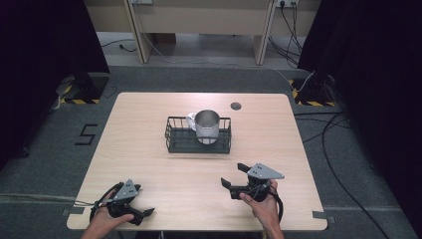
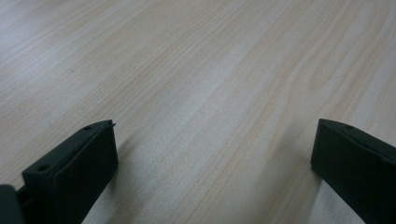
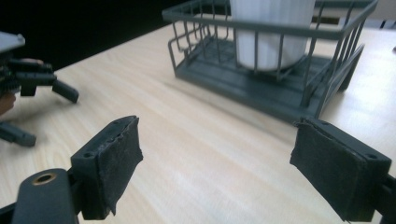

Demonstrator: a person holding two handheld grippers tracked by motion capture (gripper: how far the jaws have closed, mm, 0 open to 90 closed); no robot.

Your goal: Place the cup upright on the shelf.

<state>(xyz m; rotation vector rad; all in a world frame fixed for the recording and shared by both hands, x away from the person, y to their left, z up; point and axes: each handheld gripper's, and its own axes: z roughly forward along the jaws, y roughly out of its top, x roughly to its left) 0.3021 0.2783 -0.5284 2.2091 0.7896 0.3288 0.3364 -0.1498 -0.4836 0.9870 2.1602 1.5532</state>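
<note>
Mug (image 1: 207, 126) stands upright in the basket (image 1: 173, 134) at mid-table, its handle turned to the far left corner. I have my right gripper (image 1: 234, 176) nearest it, hovering low over the table (image 1: 149, 164) just in front of the basket, jaws spread wide and holding nothing; in its own view the basket (image 3: 261, 93) and the mug (image 3: 271, 32) sit ahead and a little right. My left gripper (image 1: 145, 215) waits near the front edge, well apart from the basket — jaws wide too, empty. I judge the reach is the step in hand. To do it well I would lift above the rim first, then come down straddling the mug wall — not the wires — and close gently, keeping it upright.
</note>
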